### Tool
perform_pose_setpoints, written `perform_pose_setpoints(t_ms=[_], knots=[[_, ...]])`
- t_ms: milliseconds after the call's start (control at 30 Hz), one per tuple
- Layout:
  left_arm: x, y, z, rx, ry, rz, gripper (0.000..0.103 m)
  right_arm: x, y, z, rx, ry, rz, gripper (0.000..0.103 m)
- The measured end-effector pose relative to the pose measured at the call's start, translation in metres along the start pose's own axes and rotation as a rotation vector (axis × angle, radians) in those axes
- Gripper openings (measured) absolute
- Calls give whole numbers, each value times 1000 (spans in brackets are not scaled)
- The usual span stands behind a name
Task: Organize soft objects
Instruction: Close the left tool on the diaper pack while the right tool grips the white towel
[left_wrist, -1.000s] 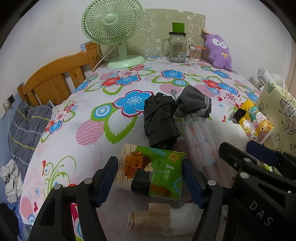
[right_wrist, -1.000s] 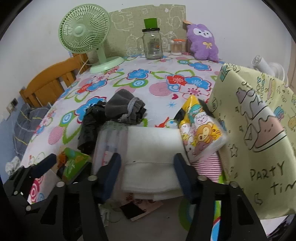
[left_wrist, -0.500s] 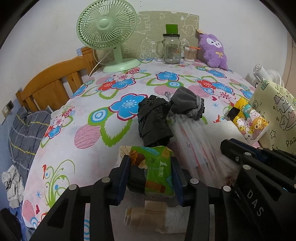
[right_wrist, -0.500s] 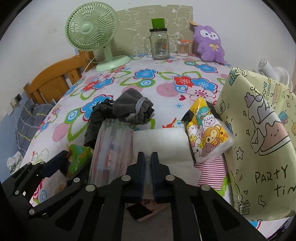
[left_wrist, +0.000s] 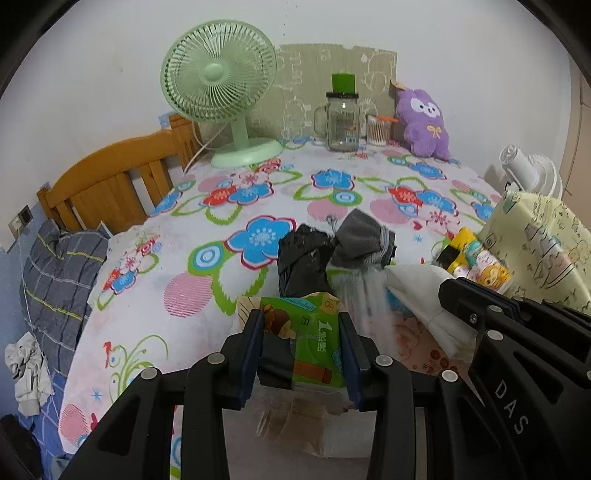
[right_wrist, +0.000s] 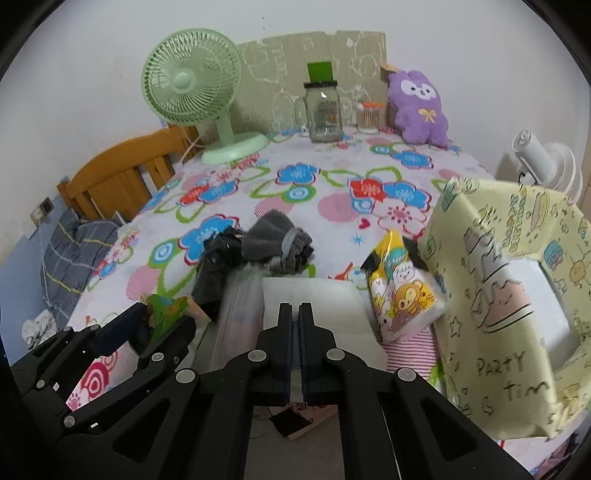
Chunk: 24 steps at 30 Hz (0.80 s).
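Left gripper (left_wrist: 301, 345) jaws closing on green tissue pack (left_wrist: 308, 332), right gripper (right_wrist: 294, 332) jaws pinching white foam sheet (right_wrist: 314, 299) on near worktop (right_wrist: 332, 184).

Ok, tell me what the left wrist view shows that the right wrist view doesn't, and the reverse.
Only the left wrist view: the left gripper from behind, its jaws closing on the green tissue pack, pads pressing both sides.
Only the right wrist view: the right gripper from behind, pinched shut on the white foam sheet, plus the whole yellow party bag.
Both: green fan, glass jar, purple plush, grey sock bundle.
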<state>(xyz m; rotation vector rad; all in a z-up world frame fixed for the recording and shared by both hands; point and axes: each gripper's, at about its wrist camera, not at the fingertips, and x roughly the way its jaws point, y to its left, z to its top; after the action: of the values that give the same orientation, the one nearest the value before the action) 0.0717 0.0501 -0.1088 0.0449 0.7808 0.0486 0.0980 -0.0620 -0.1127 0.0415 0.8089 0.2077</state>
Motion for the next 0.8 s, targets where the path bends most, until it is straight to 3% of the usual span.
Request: perform_pose_setpoints(t_ms=[800], knots=[[-54,-17,34,1,-115,-22,39,-63,-6,32,-22,-128,21,6]])
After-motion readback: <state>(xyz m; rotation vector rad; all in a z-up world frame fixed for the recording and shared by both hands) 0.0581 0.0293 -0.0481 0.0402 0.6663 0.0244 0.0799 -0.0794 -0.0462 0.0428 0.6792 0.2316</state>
